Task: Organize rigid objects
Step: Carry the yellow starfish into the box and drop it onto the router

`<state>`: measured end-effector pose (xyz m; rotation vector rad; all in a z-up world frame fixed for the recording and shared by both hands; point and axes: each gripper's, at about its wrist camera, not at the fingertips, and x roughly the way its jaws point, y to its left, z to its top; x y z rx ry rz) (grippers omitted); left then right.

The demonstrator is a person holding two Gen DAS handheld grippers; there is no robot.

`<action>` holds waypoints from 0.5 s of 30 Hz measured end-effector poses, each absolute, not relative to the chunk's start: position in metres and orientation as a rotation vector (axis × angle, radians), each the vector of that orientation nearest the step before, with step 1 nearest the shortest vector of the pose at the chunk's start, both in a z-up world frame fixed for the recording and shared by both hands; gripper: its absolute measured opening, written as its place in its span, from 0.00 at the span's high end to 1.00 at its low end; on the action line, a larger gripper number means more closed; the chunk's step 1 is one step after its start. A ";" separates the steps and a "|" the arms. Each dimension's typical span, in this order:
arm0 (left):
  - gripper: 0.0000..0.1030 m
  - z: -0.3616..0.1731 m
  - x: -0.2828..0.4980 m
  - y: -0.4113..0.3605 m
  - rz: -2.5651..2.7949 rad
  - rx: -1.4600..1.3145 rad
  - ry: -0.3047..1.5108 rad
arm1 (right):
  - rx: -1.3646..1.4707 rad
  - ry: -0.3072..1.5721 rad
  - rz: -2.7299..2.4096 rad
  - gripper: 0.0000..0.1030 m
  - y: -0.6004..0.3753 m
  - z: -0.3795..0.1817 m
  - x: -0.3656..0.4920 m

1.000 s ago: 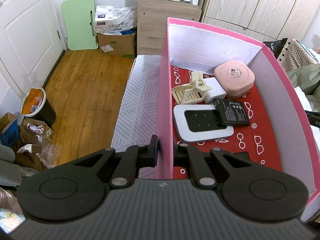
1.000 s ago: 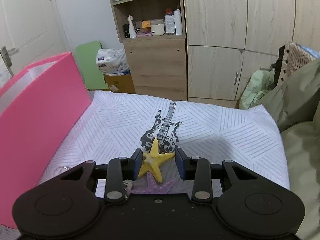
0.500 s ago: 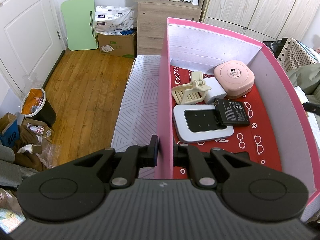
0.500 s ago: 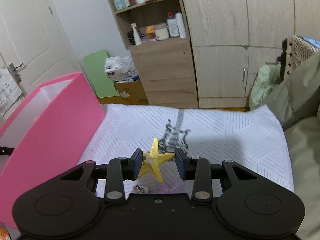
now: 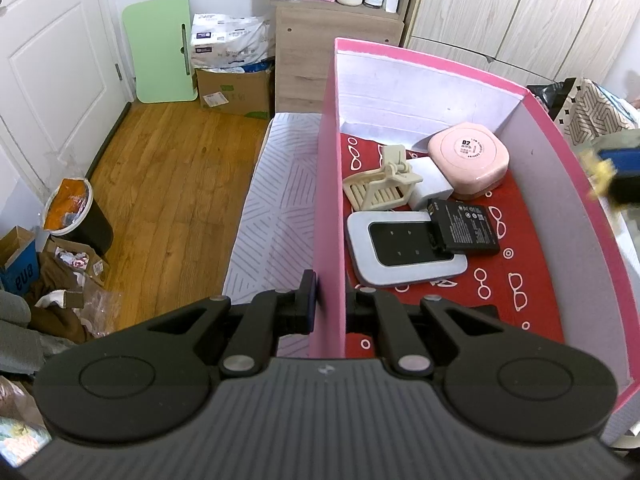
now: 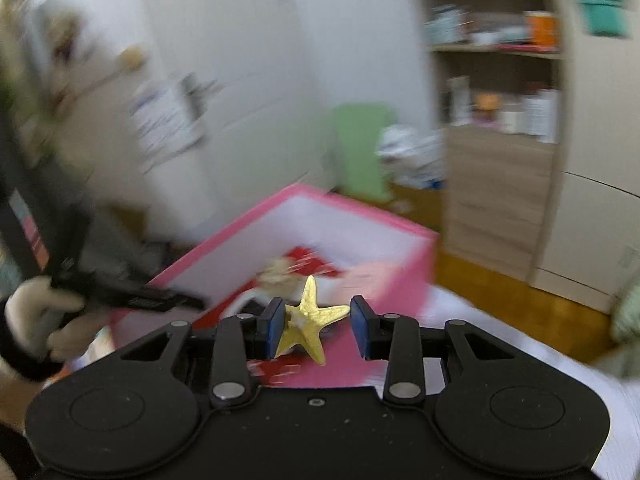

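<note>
My left gripper [image 5: 328, 308] is shut on the near left wall of the pink box [image 5: 330, 184]. On the box's red floor lie a pink round-cornered case [image 5: 468, 154], a cream clip [image 5: 380, 184], a white adapter [image 5: 430, 184], a white-and-black device [image 5: 400, 246] and a black battery [image 5: 464, 226]. My right gripper [image 6: 317, 326] is shut on a yellow starfish [image 6: 310, 318] and holds it in the air over the near wall of the pink box [image 6: 400, 256]. It shows blurred at the right edge of the left wrist view [image 5: 614, 176].
The box stands on a bed with a white striped cover [image 5: 276, 200]. Wooden floor [image 5: 172, 184], a bin [image 5: 76, 216] and cardboard boxes lie to the left. A wooden cabinet [image 5: 336, 44] and wardrobe doors stand behind. The right wrist view is motion-blurred.
My right gripper has lifted the yellow starfish off the bed and swung left, up over the pink box. My left gripper has kept its hold on the box wall.
</note>
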<state>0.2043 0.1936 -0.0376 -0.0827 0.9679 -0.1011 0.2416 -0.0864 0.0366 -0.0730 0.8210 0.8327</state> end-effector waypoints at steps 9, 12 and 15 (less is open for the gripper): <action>0.93 -0.038 0.206 0.191 -0.105 -0.061 0.975 | -0.239 1.019 0.938 0.60 0.017 -0.004 0.292; 0.93 -0.038 0.206 0.190 -0.107 -0.056 0.976 | -0.284 1.070 0.928 0.60 0.037 -0.018 0.293; 0.93 -0.038 0.207 0.190 -0.106 -0.051 0.989 | -0.314 1.100 0.923 0.60 0.046 -0.030 0.296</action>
